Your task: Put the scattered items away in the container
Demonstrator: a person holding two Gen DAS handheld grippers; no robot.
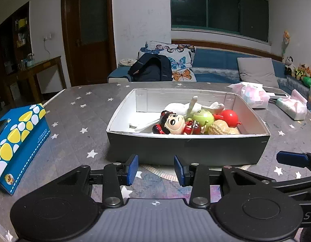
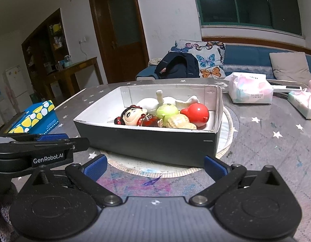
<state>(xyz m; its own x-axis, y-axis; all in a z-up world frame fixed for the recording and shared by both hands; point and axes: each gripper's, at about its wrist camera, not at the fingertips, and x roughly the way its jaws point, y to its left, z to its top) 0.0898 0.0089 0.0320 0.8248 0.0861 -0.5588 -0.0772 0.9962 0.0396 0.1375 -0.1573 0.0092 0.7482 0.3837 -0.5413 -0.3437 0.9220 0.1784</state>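
A black box with a white inside [image 1: 185, 147] [image 2: 147, 143] stands on the star-patterned table. In it lie a doll with black hair and red dress [image 1: 174, 124] [image 2: 135, 117], a green ball toy [image 1: 202, 118] [image 2: 167, 110], a red round toy [image 1: 229, 116] [image 2: 196, 111], a peanut-shaped toy [image 1: 222, 129] [image 2: 180, 122] and a white plush [image 1: 185, 106] [image 2: 151, 102]. My left gripper [image 1: 156, 169] is open and empty just in front of the box's near wall. My right gripper [image 2: 154, 166] is open wide and empty, at the box's near corner.
A blue box with yellow and white spots [image 1: 16, 141] [image 2: 34, 117] sits at the table's left. Tissue packs [image 1: 254, 96] [image 2: 250, 90] lie at the back right. A round mat [image 2: 155, 169] lies under the box. The left gripper's body [image 2: 34, 151] is left of my right one.
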